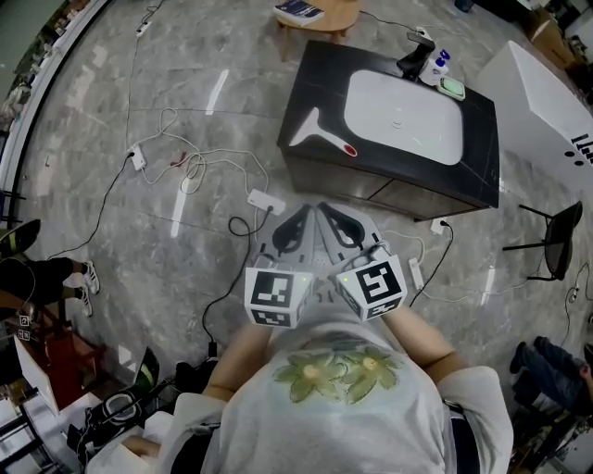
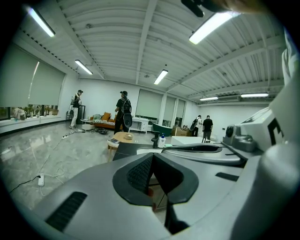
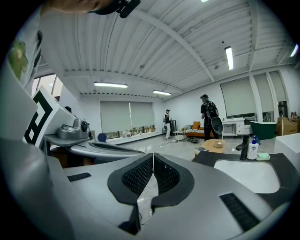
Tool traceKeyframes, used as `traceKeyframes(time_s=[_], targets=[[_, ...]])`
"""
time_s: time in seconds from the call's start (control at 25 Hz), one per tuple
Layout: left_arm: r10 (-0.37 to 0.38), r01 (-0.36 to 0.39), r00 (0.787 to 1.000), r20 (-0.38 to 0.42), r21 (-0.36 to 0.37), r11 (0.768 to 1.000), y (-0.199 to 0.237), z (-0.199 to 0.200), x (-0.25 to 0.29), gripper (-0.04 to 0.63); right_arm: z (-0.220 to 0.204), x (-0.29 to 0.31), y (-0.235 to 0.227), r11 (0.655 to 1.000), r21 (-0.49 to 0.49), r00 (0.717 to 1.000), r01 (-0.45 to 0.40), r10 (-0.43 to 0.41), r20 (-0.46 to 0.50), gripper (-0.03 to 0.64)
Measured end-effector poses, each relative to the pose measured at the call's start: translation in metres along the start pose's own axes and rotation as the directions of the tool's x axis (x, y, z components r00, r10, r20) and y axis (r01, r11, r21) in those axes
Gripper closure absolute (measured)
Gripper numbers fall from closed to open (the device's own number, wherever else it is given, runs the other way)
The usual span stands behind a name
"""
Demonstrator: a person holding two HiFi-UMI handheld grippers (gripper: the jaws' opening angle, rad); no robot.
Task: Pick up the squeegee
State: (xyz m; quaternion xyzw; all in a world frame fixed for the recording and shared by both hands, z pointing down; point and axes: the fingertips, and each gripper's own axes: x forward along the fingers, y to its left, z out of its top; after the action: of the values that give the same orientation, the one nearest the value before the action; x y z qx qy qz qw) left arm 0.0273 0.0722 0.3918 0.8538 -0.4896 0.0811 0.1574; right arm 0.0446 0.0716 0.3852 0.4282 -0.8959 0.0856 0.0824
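Note:
The squeegee (image 1: 320, 137), white with a dark blade and a red spot on its handle, lies on the left part of a black counter (image 1: 310, 79), beside the white sink (image 1: 403, 116). Both grippers hang side by side over the floor, short of the counter's near edge. The left gripper (image 1: 296, 220) (image 2: 152, 161) is shut, with nothing between its jaws. Just to its right, the right gripper (image 1: 332, 218) (image 3: 153, 161) is shut and empty too. The sink (image 3: 243, 176) shows at the right of the right gripper view. I cannot make out the squeegee in either gripper view.
A black faucet (image 1: 417, 57), a soap bottle (image 1: 435, 67) and a green dish (image 1: 452, 88) stand at the counter's far right. Cables and a power strip (image 1: 266, 200) lie on the floor. A black chair (image 1: 556, 236) stands right, a round wooden table (image 1: 315, 14) behind. People stand far off.

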Motion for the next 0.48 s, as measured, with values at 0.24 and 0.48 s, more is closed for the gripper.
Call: traceKeyframes(time_s=[0.24,0.48], targets=[[0.041,-0.041,0.999,-0.006,-0.012,0.999,0.005,0.002,0.02,0.588,-0.001,0.012,-0.018,0.999,-0.004,0.999,-0.043,0.043,-0.014,0.594],[0.06,-0.06,0.998,-0.024,-0.024,0.998,0.013,-0.001,0.028,0.588,-0.003,0.023,-0.023,0.997,-0.024,0.997,-0.07,0.07,-0.027,0.594]])
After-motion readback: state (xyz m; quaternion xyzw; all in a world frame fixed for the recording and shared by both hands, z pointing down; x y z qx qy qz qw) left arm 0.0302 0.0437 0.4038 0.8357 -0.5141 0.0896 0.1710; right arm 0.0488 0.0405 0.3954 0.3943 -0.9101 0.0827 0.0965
